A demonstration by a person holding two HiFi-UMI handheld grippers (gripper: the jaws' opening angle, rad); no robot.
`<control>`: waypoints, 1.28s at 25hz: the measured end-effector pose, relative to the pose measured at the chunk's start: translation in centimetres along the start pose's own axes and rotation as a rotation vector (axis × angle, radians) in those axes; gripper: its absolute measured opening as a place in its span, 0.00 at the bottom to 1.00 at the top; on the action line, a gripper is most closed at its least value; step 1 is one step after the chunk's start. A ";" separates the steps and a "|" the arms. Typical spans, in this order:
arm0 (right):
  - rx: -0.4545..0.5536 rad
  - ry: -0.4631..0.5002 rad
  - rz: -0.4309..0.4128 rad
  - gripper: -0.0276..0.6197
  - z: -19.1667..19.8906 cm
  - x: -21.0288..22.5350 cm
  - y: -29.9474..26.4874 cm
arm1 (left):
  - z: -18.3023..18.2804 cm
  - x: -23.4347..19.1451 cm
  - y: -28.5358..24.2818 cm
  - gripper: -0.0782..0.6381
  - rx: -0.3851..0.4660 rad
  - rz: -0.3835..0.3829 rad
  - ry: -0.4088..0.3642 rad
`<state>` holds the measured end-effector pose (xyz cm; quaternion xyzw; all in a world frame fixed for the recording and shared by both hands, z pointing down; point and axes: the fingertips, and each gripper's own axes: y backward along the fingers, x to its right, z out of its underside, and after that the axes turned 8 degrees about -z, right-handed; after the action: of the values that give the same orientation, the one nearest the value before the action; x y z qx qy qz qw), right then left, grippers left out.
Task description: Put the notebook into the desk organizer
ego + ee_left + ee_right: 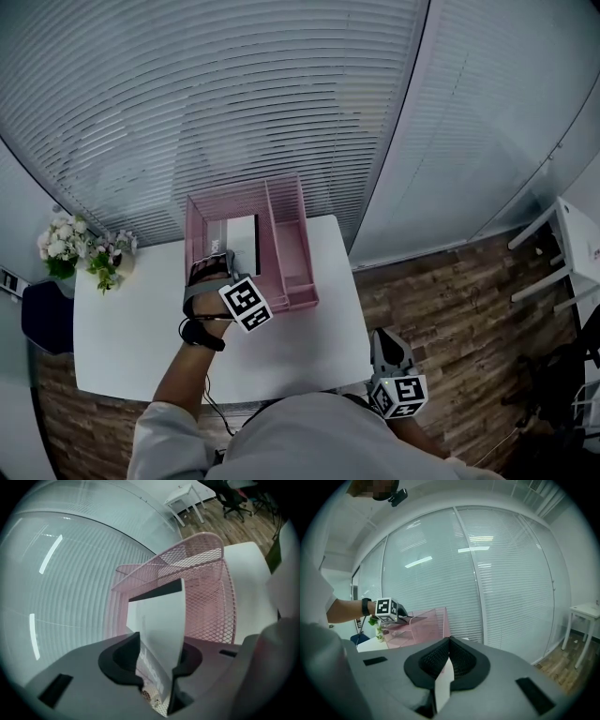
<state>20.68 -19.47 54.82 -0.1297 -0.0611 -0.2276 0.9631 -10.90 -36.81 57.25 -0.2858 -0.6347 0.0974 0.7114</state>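
Note:
A pink mesh desk organizer stands at the back of the white table. The notebook, white with a dark band, sits in its wide left compartment. My left gripper reaches in over the organizer's front wall. In the left gripper view the notebook stands between the spread jaws of the left gripper, with the pads not pressing on it and the organizer's mesh behind. My right gripper hangs off the table's right edge above the floor. The right gripper is shut, with a white strip low between the jaws.
A pot of flowers stands on the table's left end, with a dark chair beside it. Blinds on a curved glass wall rise behind the table. A white side table stands on the wooden floor at the right.

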 end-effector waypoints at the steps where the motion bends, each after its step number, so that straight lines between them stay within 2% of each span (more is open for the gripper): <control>1: 0.000 -0.002 -0.002 0.06 0.0 0.0 -0.1 | 0.0 0.3 0.0 0.32 -0.004 0.034 -0.003; 5: 0.001 -0.007 -0.005 0.06 0.0 -0.2 -0.7 | 0.2 0.5 -0.1 0.37 -0.006 0.131 0.003; 8: -0.003 -0.010 -0.002 0.06 0.1 -0.2 -0.9 | 0.2 0.7 0.3 0.43 -0.004 0.255 0.022; 12: -0.002 -0.015 -0.002 0.06 0.1 -0.3 -1.2 | 0.3 1.2 1.6 0.53 0.005 0.414 -0.014; 15: 0.000 -0.020 0.002 0.06 0.1 -0.1 -1.4 | 0.1 1.5 2.4 0.54 0.023 0.471 -0.043; 19: 0.004 -0.024 -0.001 0.06 0.0 -0.3 -1.5 | 0.3 2.1 3.2 0.54 0.038 0.491 -0.057; 25: 0.004 -0.019 -0.018 0.06 -0.3 -0.6 -2.2 | 0.2 2.6 4.0 0.54 0.061 0.498 -0.037; 29: 0.013 -0.008 -0.040 0.06 -0.8 -1.4 -2.7 | 0.1 1.4 4.6 0.54 0.094 0.446 0.031; 32: 0.022 0.000 -0.057 0.06 -1.5 -1.8 -3.0 | -0.1 -0.2 5.5 0.47 0.140 0.386 0.110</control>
<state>17.75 -21.72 53.73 -0.1174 -0.0674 -0.2543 0.9576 -9.60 -32.40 54.18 -0.3568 -0.5199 0.2599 0.7313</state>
